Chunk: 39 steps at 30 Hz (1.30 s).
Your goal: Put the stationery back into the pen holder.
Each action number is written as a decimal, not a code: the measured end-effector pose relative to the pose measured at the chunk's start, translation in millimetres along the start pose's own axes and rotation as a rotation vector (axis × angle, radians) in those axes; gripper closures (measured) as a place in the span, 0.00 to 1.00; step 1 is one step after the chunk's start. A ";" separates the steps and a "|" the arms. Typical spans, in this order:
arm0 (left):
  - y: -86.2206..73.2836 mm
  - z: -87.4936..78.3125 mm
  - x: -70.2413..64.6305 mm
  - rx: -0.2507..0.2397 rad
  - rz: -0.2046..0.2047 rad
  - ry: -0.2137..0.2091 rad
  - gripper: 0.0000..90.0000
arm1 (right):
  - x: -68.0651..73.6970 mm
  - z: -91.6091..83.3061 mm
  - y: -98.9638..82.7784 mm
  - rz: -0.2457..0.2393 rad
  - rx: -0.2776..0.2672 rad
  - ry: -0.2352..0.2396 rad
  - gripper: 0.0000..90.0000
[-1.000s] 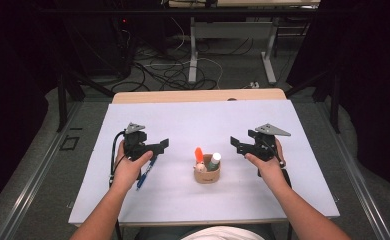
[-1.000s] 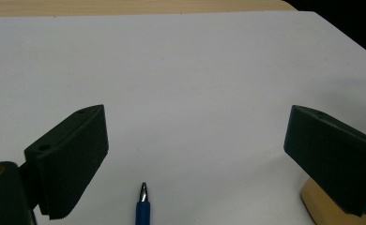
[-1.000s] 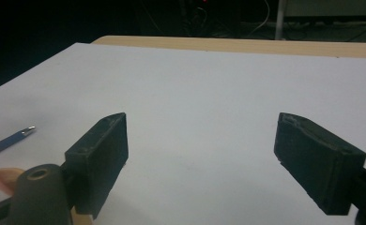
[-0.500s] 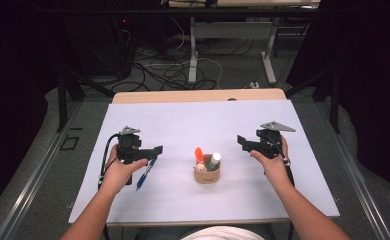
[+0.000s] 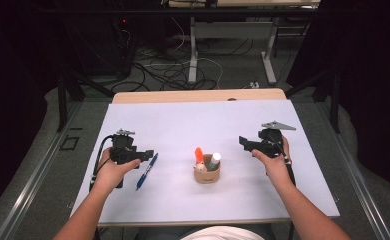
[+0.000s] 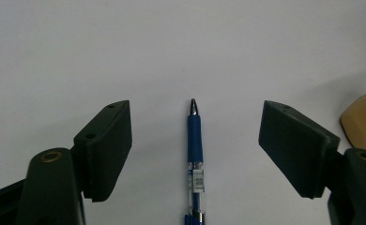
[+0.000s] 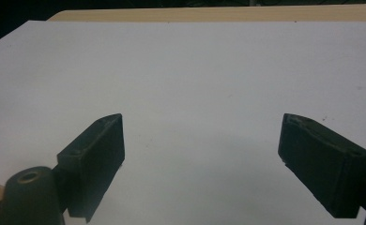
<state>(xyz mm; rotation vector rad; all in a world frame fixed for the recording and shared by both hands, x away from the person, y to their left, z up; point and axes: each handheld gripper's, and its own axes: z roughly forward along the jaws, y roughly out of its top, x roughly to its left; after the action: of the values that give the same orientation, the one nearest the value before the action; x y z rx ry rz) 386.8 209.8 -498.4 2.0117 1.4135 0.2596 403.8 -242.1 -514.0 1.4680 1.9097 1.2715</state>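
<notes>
Blue pen (image 6: 194, 154) — between parted tongs (image 6: 195, 145)

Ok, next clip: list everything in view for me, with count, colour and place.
pen: one, blue, lying on the sheet between the left jaws, untouched
cup: one, tan, mid-table, near the front
markers in the cup: two, one orange-capped, one white-capped with a green body, standing upright
sheet: one, white, covering most of the tabletop
table: one, light wood, a strip showing at the far edge
left hand-held gripper: black, jaws have just been closing around the pen
right hand-held gripper: black, open above bare sheet
forearms: two, entering from the bottom of the high view
</notes>
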 end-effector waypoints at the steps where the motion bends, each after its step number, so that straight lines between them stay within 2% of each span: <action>1: 0.4 2.3 0.1 0.009 0.002 0.003 0.30 | 0.2 -0.2 0.1 0.003 0.001 0.000 0.16; 3: 1.0 6.3 0.3 0.029 -0.003 -0.001 0.37 | -0.2 -0.3 0.3 0.001 0.004 -0.002 0.16; 5: 1.3 10.7 -0.4 0.044 -0.004 0.012 0.38 | -0.9 -0.4 0.3 0.001 0.008 -0.005 0.16; 8: 0.5 14.7 -0.8 0.084 -0.024 -0.008 0.41 | -1.4 -0.7 0.5 0.008 0.007 -0.006 0.16; 11: -2.0 15.4 -1.0 0.138 -0.020 -0.013 0.44 | -2.7 -1.6 0.9 0.007 0.007 -0.004 0.16; 12: -4.2 16.4 -2.0 0.135 -0.026 -0.011 0.47 | -2.7 -1.7 1.1 0.009 0.008 -0.005 0.16; 16: -10.7 15.0 -1.5 0.181 -0.015 -0.015 0.55 | -3.2 -2.2 1.3 0.033 0.009 0.001 0.16; 19: -14.6 14.0 -1.2 0.207 -0.025 -0.016 0.60 | -3.5 -2.4 1.6 0.034 0.007 -0.001 0.16; 29: -21.7 21.4 0.3 0.270 -0.054 -0.029 0.70 | -4.6 -2.2 1.3 0.041 0.011 0.007 0.16; 39: -21.1 27.8 -3.1 0.317 -0.049 -0.015 0.77 | -5.0 -2.5 1.3 0.042 0.009 0.012 0.17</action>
<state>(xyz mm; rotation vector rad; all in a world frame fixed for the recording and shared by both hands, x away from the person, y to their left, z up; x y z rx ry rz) 383.5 200.3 -532.0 2.2197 1.5715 -0.0022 404.4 -247.6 -512.7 1.5160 1.9038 1.2946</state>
